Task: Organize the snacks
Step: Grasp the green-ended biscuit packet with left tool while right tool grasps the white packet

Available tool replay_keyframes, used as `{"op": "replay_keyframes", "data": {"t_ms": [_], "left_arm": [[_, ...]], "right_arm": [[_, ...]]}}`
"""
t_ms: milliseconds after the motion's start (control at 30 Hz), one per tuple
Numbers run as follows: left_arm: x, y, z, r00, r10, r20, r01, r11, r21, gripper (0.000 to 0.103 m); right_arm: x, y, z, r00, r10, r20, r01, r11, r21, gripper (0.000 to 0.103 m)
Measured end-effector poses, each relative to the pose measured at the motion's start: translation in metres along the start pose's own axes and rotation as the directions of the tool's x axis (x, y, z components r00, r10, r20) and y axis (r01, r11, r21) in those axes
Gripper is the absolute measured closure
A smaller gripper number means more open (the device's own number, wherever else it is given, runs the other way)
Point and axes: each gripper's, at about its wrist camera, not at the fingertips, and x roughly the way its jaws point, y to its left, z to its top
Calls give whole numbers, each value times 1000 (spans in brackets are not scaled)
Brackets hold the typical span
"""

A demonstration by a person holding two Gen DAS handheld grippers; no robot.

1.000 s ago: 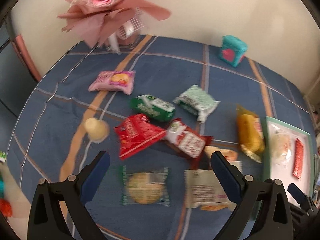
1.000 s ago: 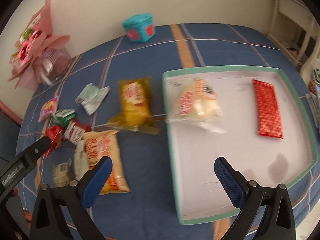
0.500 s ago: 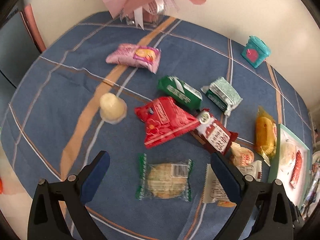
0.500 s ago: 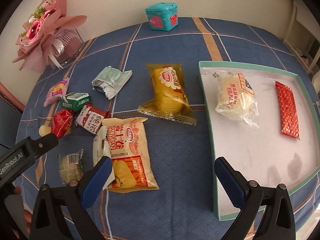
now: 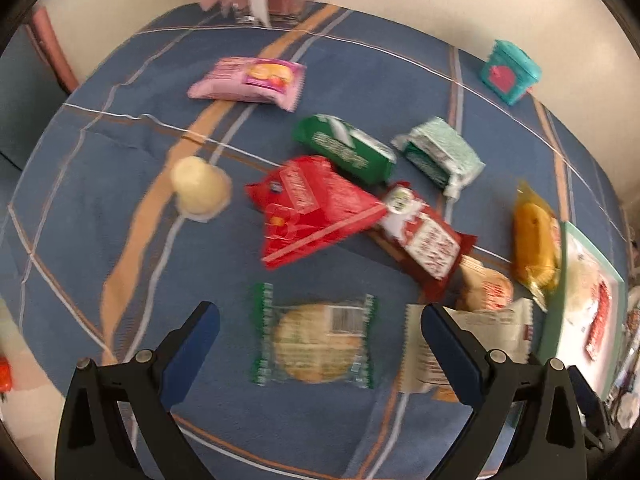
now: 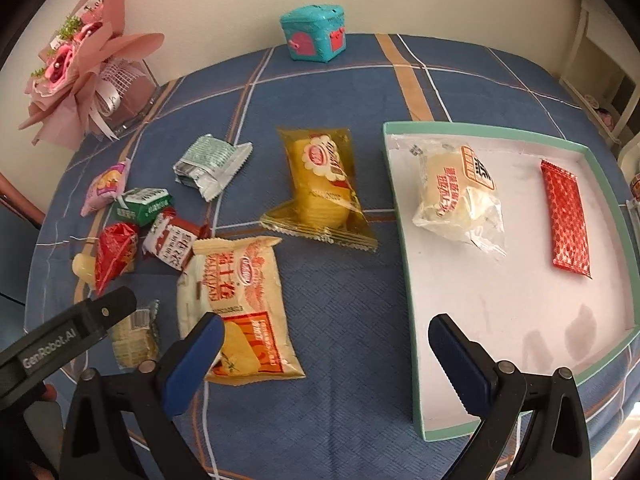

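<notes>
Several snack packets lie on the blue checked tablecloth. My left gripper (image 5: 320, 334) is open and empty, just above a green-edged round cracker pack (image 5: 314, 344). Beyond it lie a red packet (image 5: 312, 210), a green packet (image 5: 344, 148), a pink packet (image 5: 248, 78) and a jelly cup (image 5: 200, 186). My right gripper (image 6: 326, 344) is open and empty over the cloth between a cream-orange chip bag (image 6: 238, 304) and the green-rimmed tray (image 6: 416, 360). The tray holds a white bun pack (image 6: 456, 196) and a red bar (image 6: 566, 218). A yellow cake pack (image 6: 322, 184) lies left of the tray.
A pink bouquet (image 6: 80, 80) stands at the back left and a teal box (image 6: 316, 32) at the back near the wall. The left gripper's body (image 6: 68, 332) shows at the lower left of the right wrist view. White furniture (image 6: 600, 80) stands right of the table.
My left gripper has moved forward and lower toward the round cracker pack. My right gripper has shifted left from over the tray to the gap beside the chip bag.
</notes>
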Motion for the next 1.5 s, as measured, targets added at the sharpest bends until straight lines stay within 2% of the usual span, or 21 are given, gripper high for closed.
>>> {"op": "replay_keyframes", "data": {"t_ms": [333, 567, 733, 967, 1167, 1333, 1433, 1500], "left_arm": [[20, 17, -3, 996, 43, -76, -45, 999, -20, 2], [28, 30, -6, 994, 23, -109, -28, 998, -51, 2], [33, 40, -11, 992, -6, -126, -4, 997, -76, 2], [36, 56, -17, 991, -12, -132, -5, 992, -126, 2], [39, 70, -21, 988, -51, -149, 26, 986, -167, 5], [38, 71, -25, 986, -66, -150, 41, 986, -165, 6], [38, 77, -27, 985, -76, -155, 47, 982, -185, 6], [38, 83, -28, 985, -80, -152, 49, 979, -199, 6]], "right_arm": [[-12, 13, 6, 991, 113, 73, -114, 993, 2, 0], [-1, 23, 5, 987, 160, 34, -160, 987, 4, 0], [11, 31, 0, 987, 163, -18, -163, 987, -9, 0], [14, 38, -3, 986, 164, -38, -165, 986, -39, 1], [11, 44, -3, 983, 182, -26, -183, 981, -60, 12], [10, 45, -3, 974, 226, -25, -227, 973, -48, 28], [8, 48, -2, 966, 256, -27, -257, 965, -53, 46], [7, 51, -2, 963, 266, -31, -268, 961, -64, 54]]}}
